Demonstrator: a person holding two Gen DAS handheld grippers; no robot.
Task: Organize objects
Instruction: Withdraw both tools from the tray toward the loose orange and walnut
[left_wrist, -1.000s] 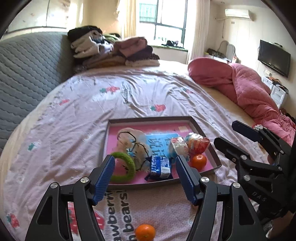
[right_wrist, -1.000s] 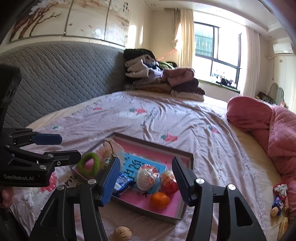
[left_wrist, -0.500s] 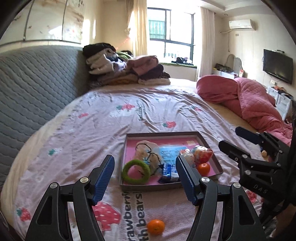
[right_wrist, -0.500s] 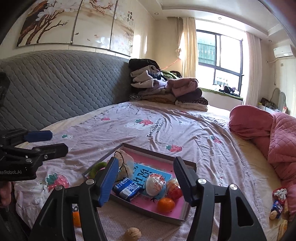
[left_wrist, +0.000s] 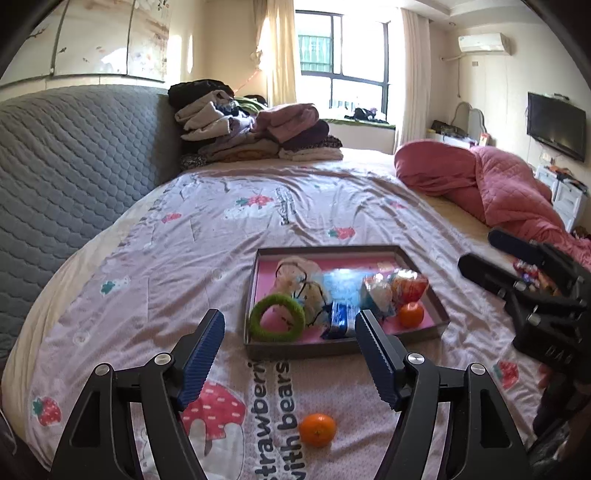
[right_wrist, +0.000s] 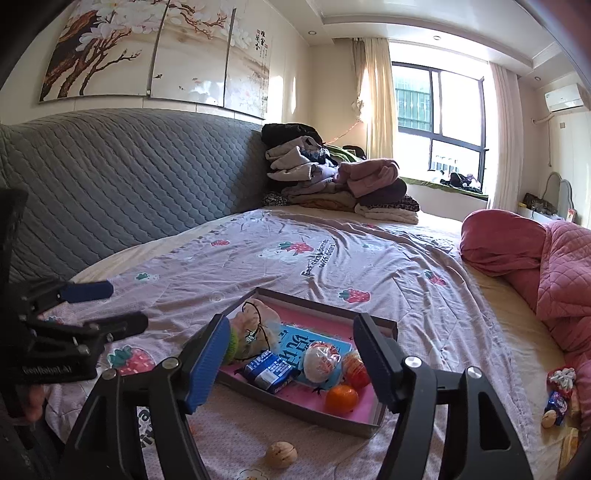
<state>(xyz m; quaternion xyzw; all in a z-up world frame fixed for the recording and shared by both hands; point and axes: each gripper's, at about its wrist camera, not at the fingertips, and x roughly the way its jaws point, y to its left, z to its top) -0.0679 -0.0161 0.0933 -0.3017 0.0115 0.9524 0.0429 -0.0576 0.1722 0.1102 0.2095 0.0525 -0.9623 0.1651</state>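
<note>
A pink-lined tray (left_wrist: 314, 349) lies on the bedspread. It holds a green ring (left_wrist: 277, 322), a blue carton (left_wrist: 339, 319), an orange (left_wrist: 410, 315), wrapped snacks, a booklet and a beige pouch. A loose orange (left_wrist: 317, 429) rests on the bedspread in front of the tray. A walnut (right_wrist: 281, 454) lies near the tray's (right_wrist: 306, 411) front corner. My left gripper (left_wrist: 289, 321) hovers short of the tray, jaws opening, nothing between them. My right gripper (right_wrist: 291, 325) is also opening and empty, held back from the tray. Each gripper shows at the edge of the other's view.
A grey quilted headboard (left_wrist: 74, 177) runs along the left. Folded clothes (left_wrist: 255, 133) are stacked at the far end of the bed. A pink quilt (left_wrist: 498, 192) is heaped at the right. A few small snack packets (right_wrist: 559, 391) lie by the quilt.
Both grippers have drawn back from the tray, which now looks smaller and farther. The right jaws stand wider apart. The loose orange has come fully into the left wrist view.
</note>
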